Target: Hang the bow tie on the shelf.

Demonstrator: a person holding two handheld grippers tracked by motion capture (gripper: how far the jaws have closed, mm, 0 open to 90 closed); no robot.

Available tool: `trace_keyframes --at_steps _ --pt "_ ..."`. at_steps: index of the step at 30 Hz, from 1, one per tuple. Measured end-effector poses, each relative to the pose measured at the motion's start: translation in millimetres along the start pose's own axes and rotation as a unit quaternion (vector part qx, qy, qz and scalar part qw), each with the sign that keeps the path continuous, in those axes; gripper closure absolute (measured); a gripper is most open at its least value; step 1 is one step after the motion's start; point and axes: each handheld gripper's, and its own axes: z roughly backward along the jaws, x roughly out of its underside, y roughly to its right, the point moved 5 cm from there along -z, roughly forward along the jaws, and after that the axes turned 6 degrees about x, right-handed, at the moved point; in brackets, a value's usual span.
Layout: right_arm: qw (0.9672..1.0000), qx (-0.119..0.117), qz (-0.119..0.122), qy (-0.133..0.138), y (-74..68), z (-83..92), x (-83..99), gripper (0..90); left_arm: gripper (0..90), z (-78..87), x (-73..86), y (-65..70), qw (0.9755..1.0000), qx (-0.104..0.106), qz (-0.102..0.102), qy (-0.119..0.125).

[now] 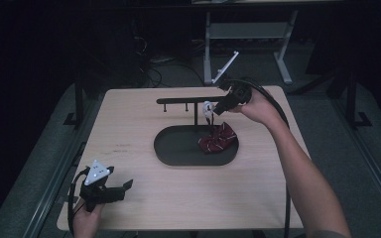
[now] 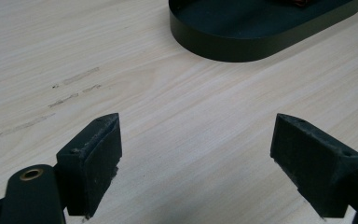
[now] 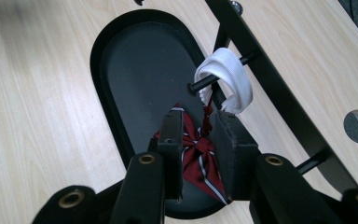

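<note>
No lettering or label can be read on anything here. On the pale wood-grain surface sits a black oval metal tray with a thin black post and a horizontal black rail with short pegs rising from it. A white elastic band loop hangs over one peg, and from it a dark red bow with white and navy stripes dangles down to rest in the tray's right end. The right claw sits just below the peg, its jaws a little apart on either side of the bow's knot, not visibly pressing on it. The left claw rests near the surface's front left corner, jaws wide apart over bare wood with faint scuff marks, well away from the tray.
</note>
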Motion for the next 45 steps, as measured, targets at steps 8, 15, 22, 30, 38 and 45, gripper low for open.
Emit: trace_keyframes --at_steps 8,15,22,30,38,45 --pt "1.0 -0.003 0.001 0.003 -3.4 0.2 7.0 69.9 16.1 1.0 0.4 -1.0 1.0 -0.001 -0.004 -0.002" --pt "0.9999 -0.008 0.002 0.008 -8.4 -0.4 14.6 68.0 16.1 1.7 0.4 -1.1 1.0 -0.003 -0.002 0.0" --pt "0.9999 -0.013 0.002 0.01 -12.3 -0.3 20.7 66.0 16.1 2.0 0.7 -0.7 1.0 -0.004 -0.006 -0.004" --pt "0.9998 -0.016 0.004 0.01 -17.0 -2.7 26.7 64.4 16.1 2.8 0.9 -0.9 1.0 -0.004 -0.006 -0.003" --pt "0.9997 -0.019 0.006 0.014 -20.2 -6.3 31.8 63.1 16.1 2.3 1.3 -0.8 1.0 -0.004 -0.005 -0.006" --pt "0.9996 -0.023 0.002 0.014 -21.2 -8.4 37.8 61.9 16.1 2.1 1.1 -0.7 1.0 -0.005 -0.002 -0.003"
